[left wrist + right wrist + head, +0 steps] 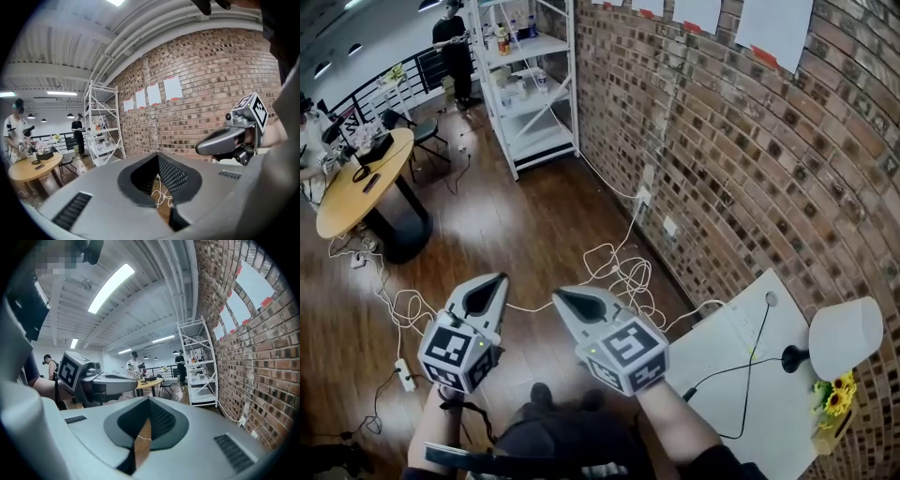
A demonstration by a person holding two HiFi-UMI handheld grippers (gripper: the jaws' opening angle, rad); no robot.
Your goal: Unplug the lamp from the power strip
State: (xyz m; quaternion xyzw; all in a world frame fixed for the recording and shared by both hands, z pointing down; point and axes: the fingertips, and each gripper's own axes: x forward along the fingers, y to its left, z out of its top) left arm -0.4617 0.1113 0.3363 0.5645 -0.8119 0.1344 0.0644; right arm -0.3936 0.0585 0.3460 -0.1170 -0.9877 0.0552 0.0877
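White-shaded lamp (844,336) stood at the right end of the desk (727,347), against the brick wall (750,159), its black cord (760,328) trailing across the top. Left gripper (499,279) and right gripper (561,294) hung over the wooden floor (534,234), well apart from the lamp, jaws together, empty.

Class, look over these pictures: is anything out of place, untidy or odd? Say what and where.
Loose white cables sprawl in tangled loops over the wooden floor beside the brick wall, a likely trip hazard. Nothing else stands out.
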